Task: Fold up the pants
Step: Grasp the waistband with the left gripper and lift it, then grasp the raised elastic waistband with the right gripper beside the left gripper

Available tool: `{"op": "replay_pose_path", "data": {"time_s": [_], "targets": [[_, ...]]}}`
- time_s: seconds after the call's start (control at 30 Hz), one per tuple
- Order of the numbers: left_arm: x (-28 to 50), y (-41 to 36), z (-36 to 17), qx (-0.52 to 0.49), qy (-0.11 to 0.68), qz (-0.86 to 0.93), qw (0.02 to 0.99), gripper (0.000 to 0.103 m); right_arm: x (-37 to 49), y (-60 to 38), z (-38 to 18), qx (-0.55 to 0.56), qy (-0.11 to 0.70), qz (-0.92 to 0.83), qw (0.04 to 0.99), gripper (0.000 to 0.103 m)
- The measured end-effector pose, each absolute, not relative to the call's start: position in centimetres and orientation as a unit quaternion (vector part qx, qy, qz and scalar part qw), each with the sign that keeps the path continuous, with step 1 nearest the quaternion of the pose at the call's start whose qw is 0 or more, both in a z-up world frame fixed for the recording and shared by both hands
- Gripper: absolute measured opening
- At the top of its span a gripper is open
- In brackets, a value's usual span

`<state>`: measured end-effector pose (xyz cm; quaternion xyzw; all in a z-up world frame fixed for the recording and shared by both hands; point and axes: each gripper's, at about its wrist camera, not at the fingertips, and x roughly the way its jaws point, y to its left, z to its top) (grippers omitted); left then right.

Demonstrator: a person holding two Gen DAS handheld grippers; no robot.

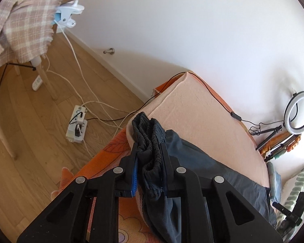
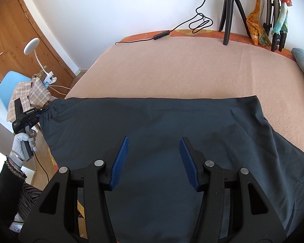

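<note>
While the left gripper (image 1: 149, 151) clamps its jaws on the gathered elastic waistband (image 1: 150, 137) of the dark pants (image 2: 162, 133), the right gripper (image 2: 154, 143) hovers over the middle of the fabric with its blue pads (image 2: 120, 162) spread apart and nothing pressed between them. In the right wrist view a gloved hand (image 2: 22, 141) holds the left gripper at the pants' left end, where the waistband bunches into its fingers. The pants lie spread flat across the near part of the peach-coloured bed cover (image 2: 182, 64), their right end reaching toward the bed's right side. On the far edge of the bed stand a black tripod (image 2: 231, 10) and a coiled black cable (image 2: 200, 22). Beyond the bed's left corner, a power strip (image 1: 77, 125) lies on the wooden floor (image 1: 30, 141).
</note>
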<state>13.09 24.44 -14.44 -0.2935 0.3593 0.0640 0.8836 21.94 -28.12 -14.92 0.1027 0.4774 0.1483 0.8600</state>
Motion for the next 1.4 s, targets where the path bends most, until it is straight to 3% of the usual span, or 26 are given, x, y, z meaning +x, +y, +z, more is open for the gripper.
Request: {"op": "replay_pose_path", "data": {"time_s": [0.23,0.47,0.73,0.87,1.07,1.17,1.4], "targets": [[13.5,18.5,-11.6,-0.183,0.342,0.021,0.921,0.016,22.2,-26.6,-14.6,0.115,0.484,0.166,0.852,0.055],[14.0,13.0,-12.0,-0.094,0.355,-0.016,0.930,0.016,23.8,-19.9,-14.3,0.156,0.501,0.252,0.813,0.055],[13.6,18.5,-12.3,-0.099,0.351,0.078,0.928,0.016,24.3,-12.0,-15.2,0.117,0.510,0.305,0.796,0.055],[12.7,23.1,-14.4,-0.175,0.366,0.113,0.907,0.016,24.1,-10.9,-15.3,0.110,0.510,0.312,0.794,0.055],[11.0,20.9,-14.1,-0.137,0.346,0.096,0.923,0.015,25.9,-8.8,-15.3,0.115,0.516,0.319,0.786,0.056],[10.0,19.4,-12.7,-0.093,0.321,0.095,0.938,0.015,27.4,-6.5,-15.3,0.127,0.523,0.333,0.774,0.067],[9.1,17.5,-12.3,-0.048,0.302,0.075,0.949,0.015,32.9,3.4,-16.3,0.193,0.570,0.380,0.702,0.068]]}}
